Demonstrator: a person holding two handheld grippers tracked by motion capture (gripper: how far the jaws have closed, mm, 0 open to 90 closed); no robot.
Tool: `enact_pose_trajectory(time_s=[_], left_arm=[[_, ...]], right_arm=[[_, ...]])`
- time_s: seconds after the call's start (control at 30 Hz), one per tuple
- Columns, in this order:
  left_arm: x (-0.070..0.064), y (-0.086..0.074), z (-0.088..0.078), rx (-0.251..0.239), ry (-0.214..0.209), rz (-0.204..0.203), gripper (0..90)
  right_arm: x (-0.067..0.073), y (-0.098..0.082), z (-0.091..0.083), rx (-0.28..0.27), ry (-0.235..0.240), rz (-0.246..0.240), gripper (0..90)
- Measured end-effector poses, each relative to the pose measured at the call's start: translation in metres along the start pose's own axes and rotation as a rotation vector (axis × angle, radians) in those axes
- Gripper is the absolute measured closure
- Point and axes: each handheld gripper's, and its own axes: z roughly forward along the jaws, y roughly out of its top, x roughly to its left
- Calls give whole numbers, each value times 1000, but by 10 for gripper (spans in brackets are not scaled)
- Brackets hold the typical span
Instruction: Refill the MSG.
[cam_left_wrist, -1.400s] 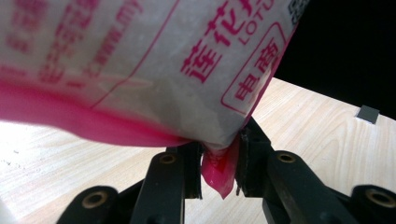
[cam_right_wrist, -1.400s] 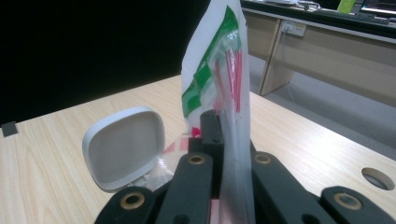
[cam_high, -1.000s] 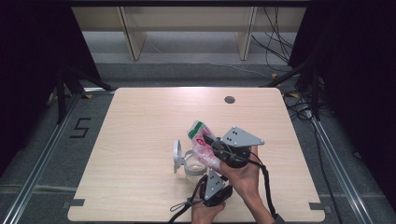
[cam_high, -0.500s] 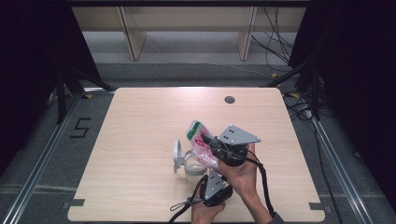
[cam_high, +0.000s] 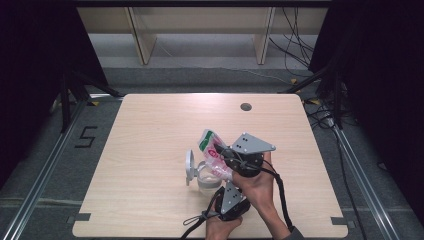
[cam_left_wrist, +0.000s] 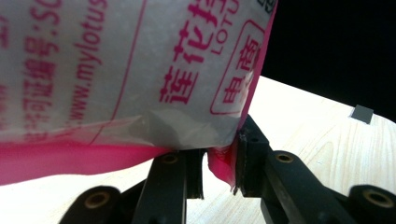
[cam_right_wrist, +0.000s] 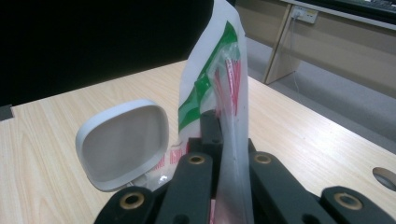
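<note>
White-and-pink printed bag (cam_high: 212, 150) pinched at its edge between shut right tongs (cam_high: 226, 156), its pink corner caught in nearly closed left tongs (cam_high: 223, 187), above a clear container with open white lid (cam_high: 190, 167), on pale wooden table (cam_high: 150, 130), grey floor and dark curtains around.

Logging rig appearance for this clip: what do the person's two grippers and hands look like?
Both are handheld black units. The right gripper carries a grey three-cornered plate on top with small dark dots; the left gripper has a smaller grey plate. Black cables trail back from each. The gripper views show black jaws with brass-coloured rivets. The hands are ungloved, with a dark sleeve edge at the right wrist.
</note>
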Motion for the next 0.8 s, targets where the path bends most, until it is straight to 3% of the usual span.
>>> enact_pose_trajectory(time_s=[0.47, 0.53, 0.6, 0.8], left_arm=[[0, 0, 1, -8, -7, 7, 753], [0, 1, 1, -9, -6, 13, 753], [1, 1, 1, -15, -7, 12, 753], [1, 0, 2, -15, -7, 5, 754]], right_arm=[[3, 2, 1, 24, 2, -38, 900], [5, 2, 1, 21, -2, -15, 900], [4, 4, 1, 22, 14, -33, 900], [7, 3, 5, 39, 2, -62, 900]])
